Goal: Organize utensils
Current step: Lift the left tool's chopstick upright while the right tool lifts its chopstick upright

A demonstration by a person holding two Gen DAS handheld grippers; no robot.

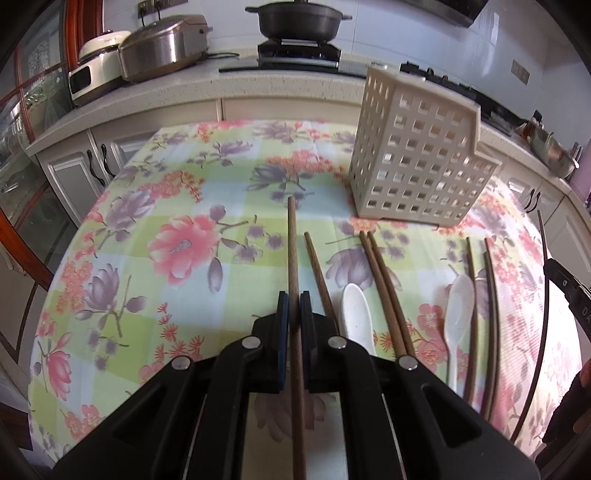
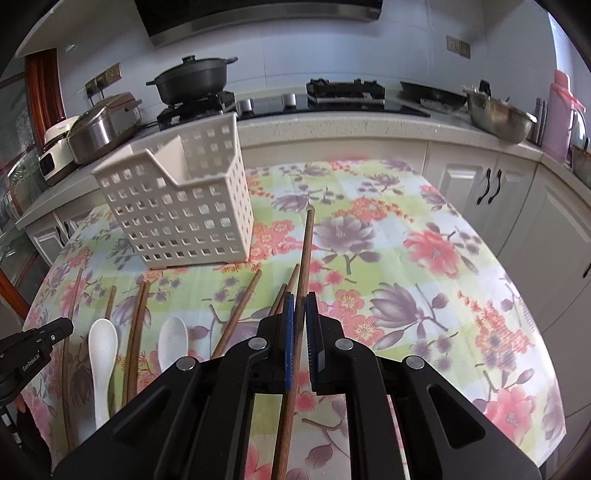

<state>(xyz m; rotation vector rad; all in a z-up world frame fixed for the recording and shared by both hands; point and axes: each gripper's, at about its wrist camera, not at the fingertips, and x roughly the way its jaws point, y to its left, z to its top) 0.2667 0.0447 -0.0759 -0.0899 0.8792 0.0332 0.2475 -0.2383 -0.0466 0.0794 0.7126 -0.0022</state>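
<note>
The left gripper [image 1: 294, 301] was closed on a wooden chopstick [image 1: 293, 243], its blue pads pressed against the stick's sides, and the stick ran forward between the jaws with its far tip raised over the floral tablecloth [image 1: 166, 221]. The right gripper [image 2: 300, 301] likewise clamped a second wooden chopstick [image 2: 306, 251], which pointed ahead and slightly up past the fingertips. A cream perforated utensil holder [image 2: 177, 210] stood upright on the cloth, toward the far side of the table and nearer the left gripper's side; a divider split it into a taller back compartment and a lower stepped front one, and as far as the right wrist view showed, nothing stood in either, though the bottoms were hidden. The remaining utensils lay flat on the cloth in front of the holder: a single chopstick [image 1: 319, 275] just right of the left gripper, a white plastic spoon [image 1: 354, 317] beside it, a pair of chopsticks [image 1: 384, 291] touching each other along their length, a second white spoon [image 1: 458, 306] with its bowl toward the holder, and two more chopsticks [image 1: 491, 314] lying close together beyond that. On the counter behind sat a black lidded pot [image 1: 299, 20] on the gas stove and a steel rice cooker [image 1: 162, 46].
</note>
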